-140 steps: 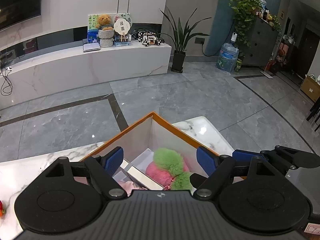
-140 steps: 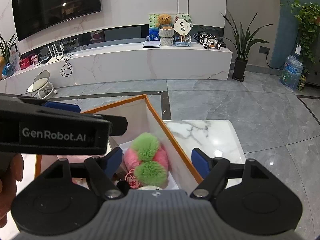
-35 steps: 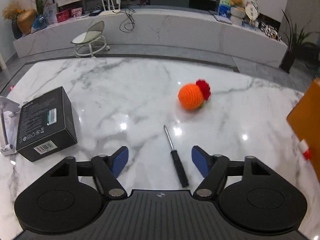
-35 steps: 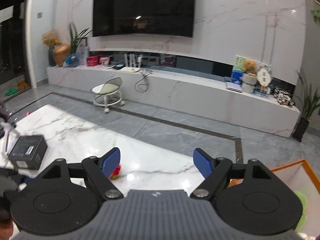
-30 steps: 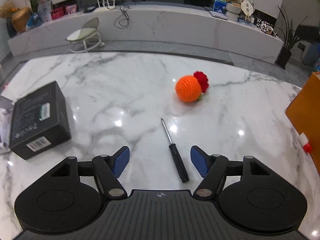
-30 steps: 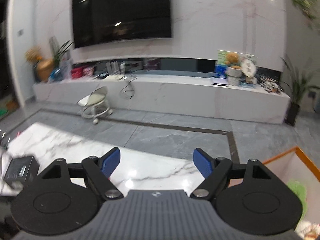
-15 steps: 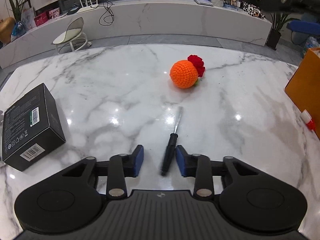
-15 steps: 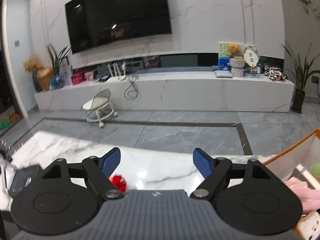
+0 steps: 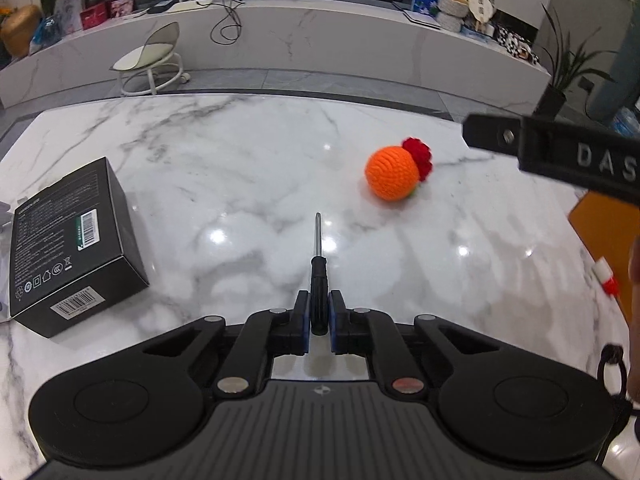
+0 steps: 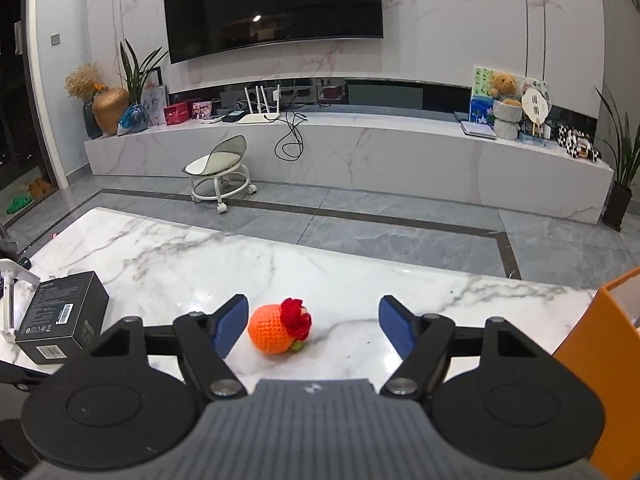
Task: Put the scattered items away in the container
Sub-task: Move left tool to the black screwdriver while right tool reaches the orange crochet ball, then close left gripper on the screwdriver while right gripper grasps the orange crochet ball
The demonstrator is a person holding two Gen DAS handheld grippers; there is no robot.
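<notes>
My left gripper [image 9: 319, 322] is shut on the black handle of a small screwdriver [image 9: 318, 272], whose steel shaft points away over the marble table [image 9: 240, 184]. An orange crocheted ball with a red flower [image 9: 394, 172] lies beyond it to the right. In the right wrist view that same ball [image 10: 280, 330] sits between and just past the fingers of my right gripper [image 10: 314, 326], left of centre; the jaws are closing and the pads do not touch it. The orange container [image 10: 600, 364] stands at the right edge, and shows as an orange corner [image 9: 600, 232] in the left wrist view.
A black carton [image 9: 68, 240] stands at the table's left, also seen as a black carton [image 10: 60, 316] beside a white stand [image 10: 10, 292]. A small red-and-white item [image 9: 606, 278] lies near the container. The right gripper's black body [image 9: 560, 152] reaches in from the right.
My left jaws have closed onto the screwdriver's handle, which turned to point straight ahead. The right gripper came down over the table, bringing the orange ball between its fingers.
</notes>
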